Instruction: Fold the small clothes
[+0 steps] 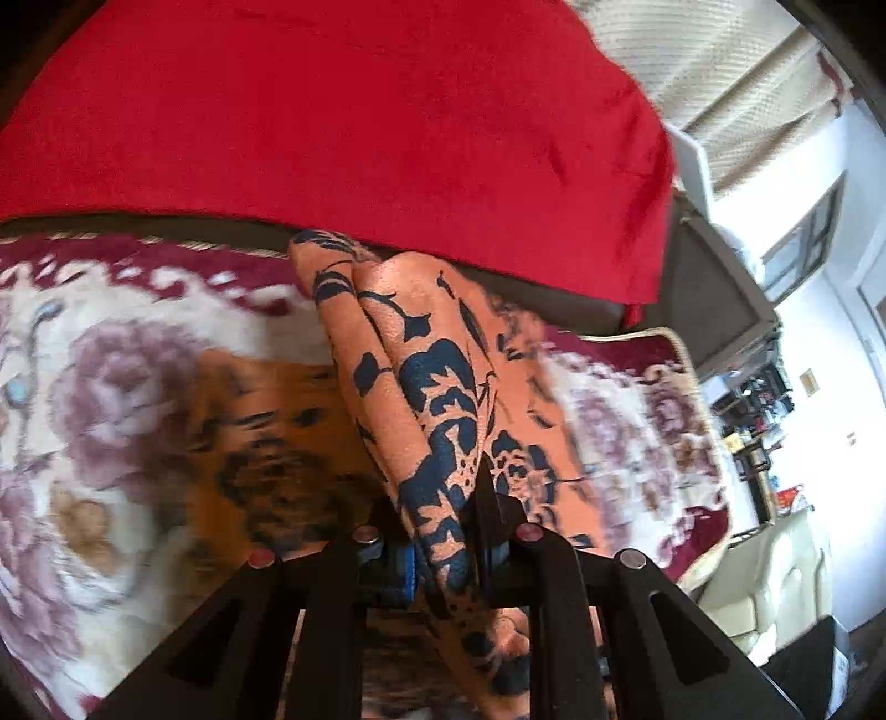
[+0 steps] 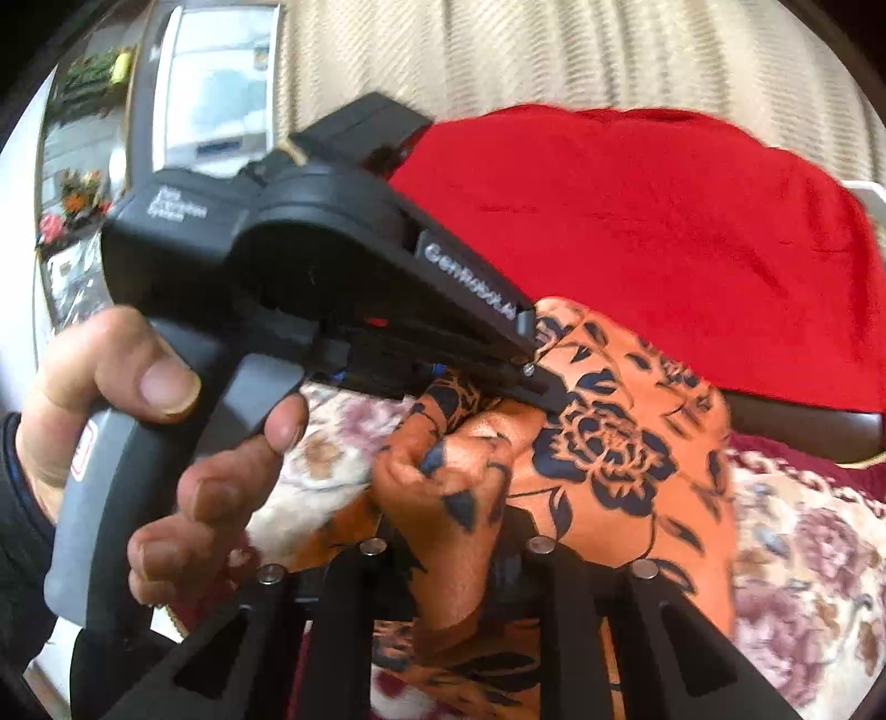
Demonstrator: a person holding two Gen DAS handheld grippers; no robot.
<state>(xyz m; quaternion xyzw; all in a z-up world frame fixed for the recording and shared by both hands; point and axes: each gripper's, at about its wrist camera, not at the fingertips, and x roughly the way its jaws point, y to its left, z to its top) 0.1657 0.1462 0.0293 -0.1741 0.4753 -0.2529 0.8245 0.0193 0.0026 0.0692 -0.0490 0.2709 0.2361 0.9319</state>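
Observation:
An orange cloth with a dark blue flower print (image 1: 426, 387) rises in a bunched fold from between the fingers of my left gripper (image 1: 443, 531), which is shut on it. In the right wrist view the same cloth (image 2: 609, 443) hangs lifted over a flowered blanket (image 2: 803, 554). There the left gripper (image 2: 545, 387) pinches its upper edge, held by a person's hand (image 2: 111, 387). My right gripper (image 2: 457, 554) sits low in that view, with a gathered strand of the cloth filling the gap between its fingers and pressed by them.
A large red cloth (image 1: 360, 111) lies just behind the orange one, over a dark brown cushion (image 1: 709, 288). The flowered blanket (image 1: 111, 387) covers the surface below. Cream ribbed fabric (image 2: 498, 50) hangs at the back. A cluttered, brightly lit room lies off the blanket's right edge.

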